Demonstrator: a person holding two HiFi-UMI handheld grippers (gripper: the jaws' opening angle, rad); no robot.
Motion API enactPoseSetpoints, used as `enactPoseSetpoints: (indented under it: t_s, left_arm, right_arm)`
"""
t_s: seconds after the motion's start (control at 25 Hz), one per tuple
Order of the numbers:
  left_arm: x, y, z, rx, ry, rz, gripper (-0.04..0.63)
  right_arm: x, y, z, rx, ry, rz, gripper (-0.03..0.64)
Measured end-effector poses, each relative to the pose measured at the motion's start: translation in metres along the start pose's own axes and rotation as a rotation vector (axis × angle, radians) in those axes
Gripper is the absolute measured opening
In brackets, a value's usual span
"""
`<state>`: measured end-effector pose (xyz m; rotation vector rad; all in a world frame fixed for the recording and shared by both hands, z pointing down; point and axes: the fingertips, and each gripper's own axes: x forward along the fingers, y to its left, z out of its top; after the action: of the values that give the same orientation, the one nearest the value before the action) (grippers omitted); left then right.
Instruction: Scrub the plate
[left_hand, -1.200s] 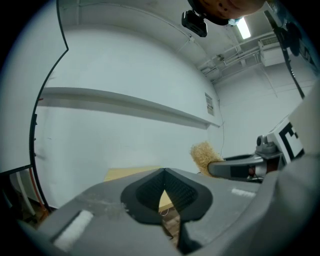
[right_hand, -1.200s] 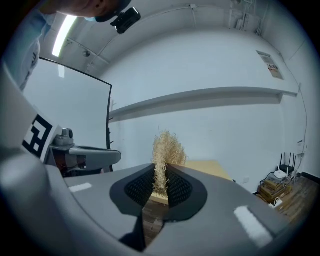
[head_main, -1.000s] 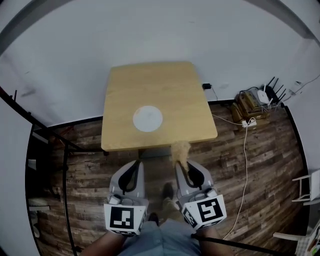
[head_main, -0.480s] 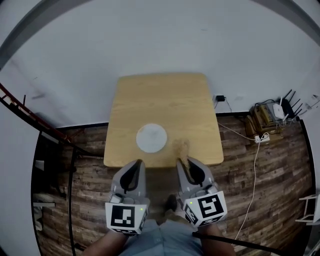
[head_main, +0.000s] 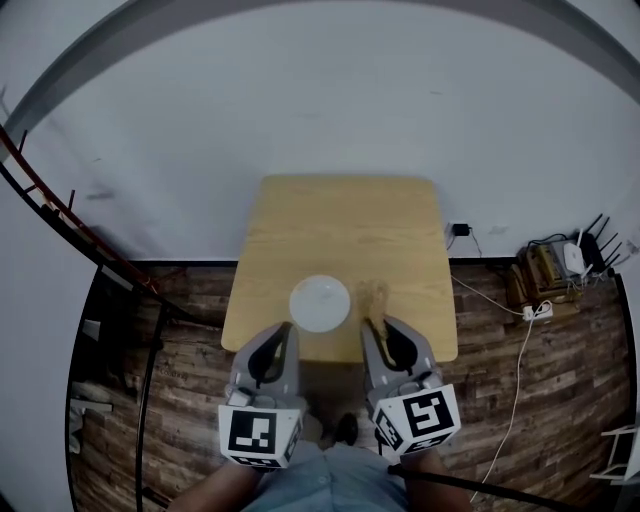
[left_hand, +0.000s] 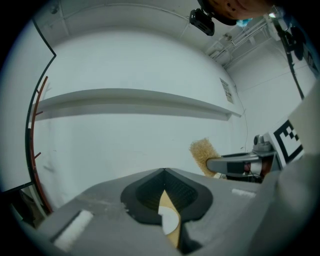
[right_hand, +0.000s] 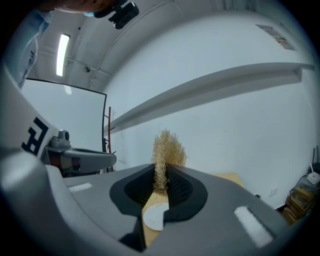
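One round white plate (head_main: 320, 303) lies flat on the wooden table (head_main: 340, 225).

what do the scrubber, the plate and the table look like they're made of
The scrubber is a loose tan tangle of coarse strands, probably plant fibre such as loofah; it is clamped in the right tool. The plate is plain white and smooth: ceramic or plastic, the look leaves it open. The table is pale yellow-brown and matte: light wood or a wood-look laminate.
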<state>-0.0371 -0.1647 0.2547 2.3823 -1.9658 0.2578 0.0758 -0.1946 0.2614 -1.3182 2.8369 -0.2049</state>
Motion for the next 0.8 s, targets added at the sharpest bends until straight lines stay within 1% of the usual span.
enactPoseSetpoints:
  t_s: [0.24, 0.44, 0.68, 0.8]
  left_arm:
    - [0.021, 0.022, -0.008, -0.033, 0.020, 0.010, 0.020]
    - [0.042, 0.043, -0.020, -0.063, 0.060, 0.005, 0.020]
    - [0.071, 0.069, -0.055, -0.112, 0.136, -0.016, 0.020]
    - [0.085, 0.076, -0.078, -0.158, 0.187, -0.026, 0.020]
  right_arm:
    - [0.030, -0.002, -0.004, -0.010, 0.022, 0.004, 0.048]
    - [0.059, -0.006, -0.011, -0.001, 0.055, -0.008, 0.048]
    - [0.096, -0.004, -0.046, 0.026, 0.145, -0.004, 0.048]
    - [0.110, -0.004, -0.069, 0.039, 0.207, -0.003, 0.048]
